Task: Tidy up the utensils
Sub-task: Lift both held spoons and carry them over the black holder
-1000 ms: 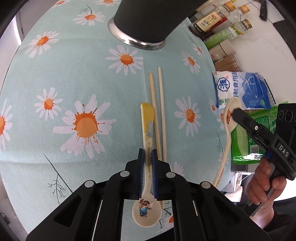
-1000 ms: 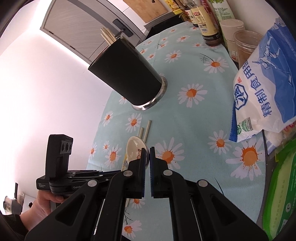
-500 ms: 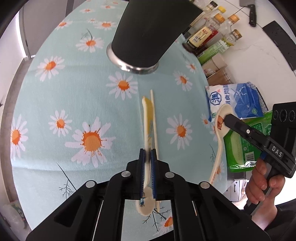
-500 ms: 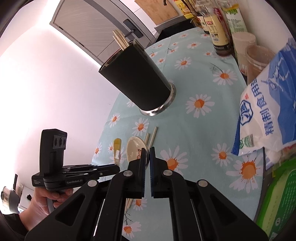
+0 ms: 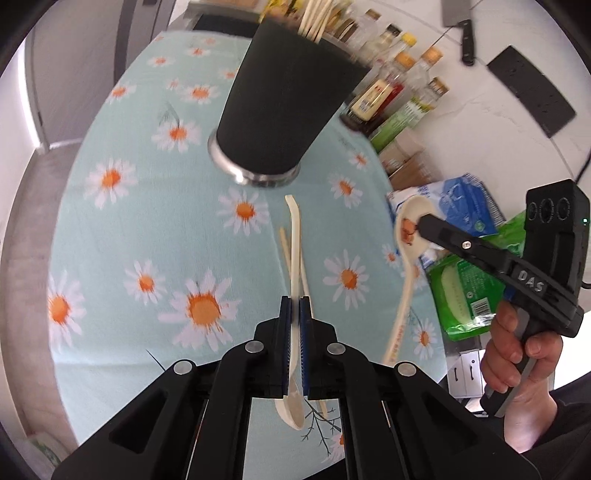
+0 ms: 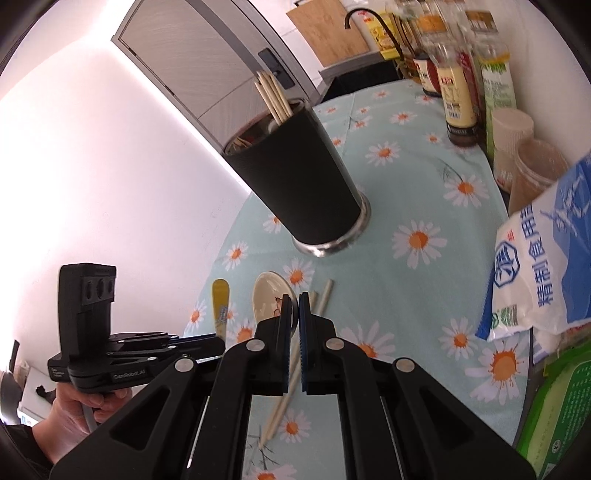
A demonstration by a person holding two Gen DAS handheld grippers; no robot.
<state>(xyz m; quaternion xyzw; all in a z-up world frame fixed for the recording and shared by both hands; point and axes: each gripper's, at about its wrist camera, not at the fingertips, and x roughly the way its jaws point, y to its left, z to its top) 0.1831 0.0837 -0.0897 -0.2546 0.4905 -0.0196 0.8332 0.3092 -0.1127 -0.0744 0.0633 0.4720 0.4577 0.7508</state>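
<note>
My left gripper (image 5: 294,306) is shut on a cream cartoon spoon (image 5: 295,251), held above the table with its handle pointing toward the black utensil holder (image 5: 284,107). My right gripper (image 6: 294,306) is shut on a second cream spoon (image 6: 271,299) by its bowl; in the left wrist view this spoon (image 5: 406,236) hangs handle-down at the right. The holder (image 6: 295,184) contains several chopsticks (image 6: 273,98). A pair of loose chopsticks (image 5: 284,243) lies on the daisy tablecloth (image 5: 147,229) below the left spoon. The left gripper (image 6: 199,341) shows in the right wrist view with the spoon's yellow handle tip (image 6: 221,299).
Sauce bottles (image 5: 391,96) and a paper cup stack (image 6: 511,144) stand behind the holder. A blue-white salt bag (image 6: 543,280) and a green packet (image 5: 465,291) lie at the table's right edge. A knife (image 5: 461,26) hangs on the wall.
My left gripper lifted the cartoon spoon off the table and rose, turning it edge-on. The right gripper also rose with its spoon. The holder's top now comes into view.
</note>
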